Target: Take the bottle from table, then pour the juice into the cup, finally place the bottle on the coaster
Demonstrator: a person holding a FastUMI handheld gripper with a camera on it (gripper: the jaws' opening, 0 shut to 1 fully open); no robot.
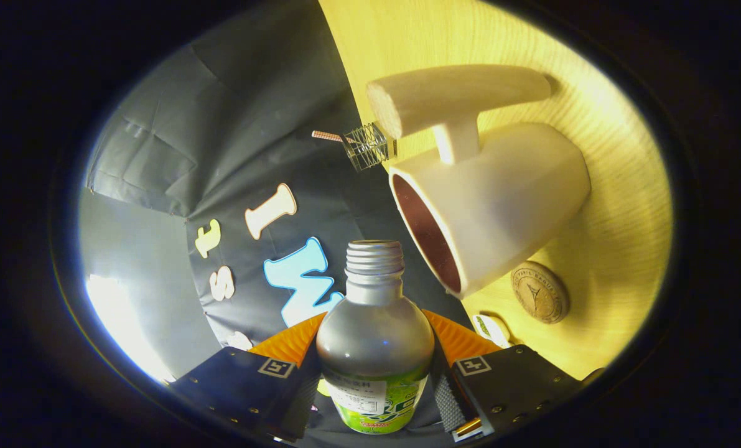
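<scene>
Tongs (pixel 375 373) pinching uncapped bottle (pixel 375 330) between both fingers, bottle mouth beside rim of cup (pixel 501 199), cup on counter (pixel 613 186) near its back edge, coaster (pixel 539 292) just beside cup base, wire strainer (pixel 369 146) at counter edge.

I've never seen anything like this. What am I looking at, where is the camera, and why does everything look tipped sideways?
The camera rides on a hand-held claw that a person carries; there is no robot arm. It looks forward along the claw's two fingers, which squeeze a bottle between them. The bottle's cap is off, and its open neck points toward a white cup with a thick handle. The claw is rolled over for pouring, so the wooden table looks like a wall. On the table, just beyond the cup, lies a round coaster, where the bottle goes afterward. A small wire basket sits farther back.
</scene>
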